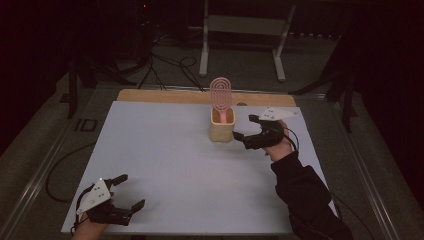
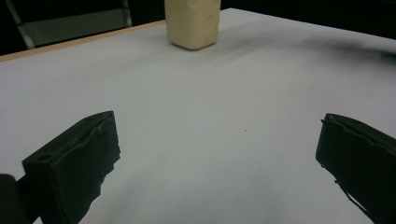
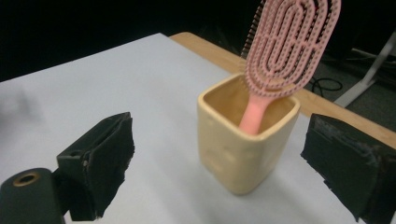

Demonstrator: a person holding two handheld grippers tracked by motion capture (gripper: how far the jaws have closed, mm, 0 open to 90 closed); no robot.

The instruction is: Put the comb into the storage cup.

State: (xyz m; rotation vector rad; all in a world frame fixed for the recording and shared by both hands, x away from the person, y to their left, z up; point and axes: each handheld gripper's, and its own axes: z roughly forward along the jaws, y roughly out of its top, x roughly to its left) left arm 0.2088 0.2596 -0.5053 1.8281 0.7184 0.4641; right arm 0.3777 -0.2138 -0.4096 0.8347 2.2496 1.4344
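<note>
1. A pink hairbrush (image 1: 220, 97) is standing handle-down inside a cream-yellow square cup (image 1: 222, 129), which is sitting upright near the far edge of the white table top (image 1: 165, 165). Judging from that, the placing looks done, with only a retreat of the hand left; if the work is instead to take the brush out, nothing of it is begun.

2. The right gripper (image 1: 249, 127) is hovering just beside the cup, on its right in the high view, with its jaws spread wide and gripping nothing. In the right gripper view the cup (image 3: 245, 144) is sitting between the 2 jaws without touching either, and the brush head (image 3: 292, 44) is leaning toward the far right, above the rim.

3. The left gripper (image 1: 129, 192) is resting at the near left corner of the table, well apart from the cup, its jaws also wide and empty. In the left gripper view the cup's base (image 2: 194, 25) is showing far ahead.

4. The cup is holding 1 thing, the brush; I cannot tell whether anything else is lying at its bottom.
</note>
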